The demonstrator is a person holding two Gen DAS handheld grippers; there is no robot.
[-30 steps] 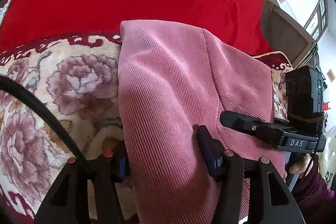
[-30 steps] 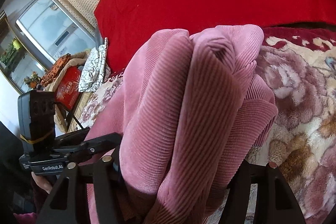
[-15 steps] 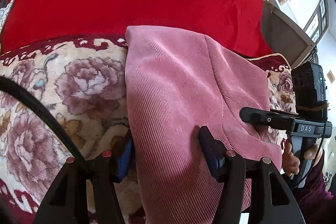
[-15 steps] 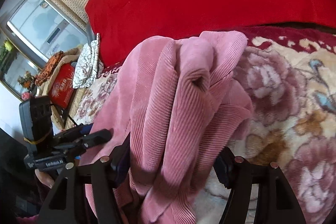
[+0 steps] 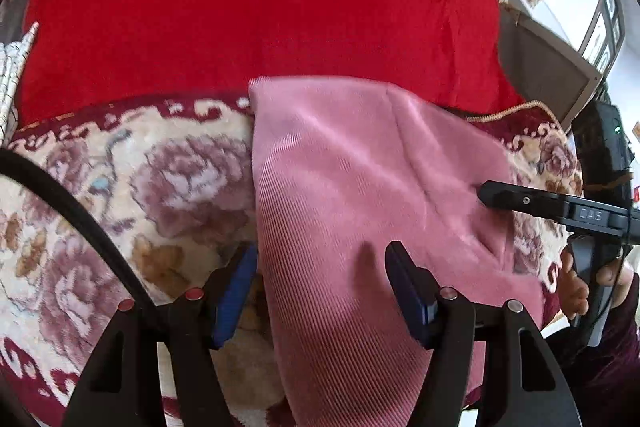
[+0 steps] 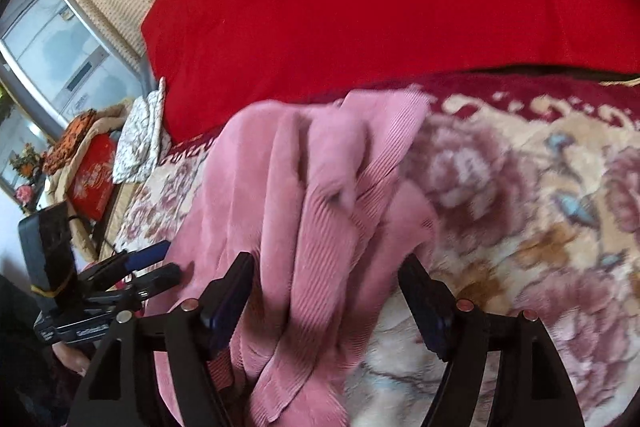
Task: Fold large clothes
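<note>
A pink corduroy garment (image 5: pixel 360 187) lies folded on a floral blanket (image 5: pixel 120 187); in the right wrist view it (image 6: pixel 304 195) shows as bunched layered folds. My left gripper (image 5: pixel 320 279) is open, its blue-padded fingers straddling the garment's near left edge without clamping it. My right gripper (image 6: pixel 326 291) is open above the garment's right-hand folds, its fingers apart on either side of them. The right gripper also shows in the left wrist view (image 5: pixel 486 195) at the garment's right side, and the left gripper shows in the right wrist view (image 6: pixel 156 263).
A large red cushion (image 5: pixel 260 7) stands behind the garment. The floral blanket (image 6: pixel 540 207) spreads to the right. A white patterned cloth (image 6: pixel 142 143), a red box (image 6: pixel 94 183) and a window (image 6: pixel 60 47) are at the far left.
Both grippers have opened and let go of the garment. They have drawn back a little, and the bunched folds have dropped onto the blanket.
</note>
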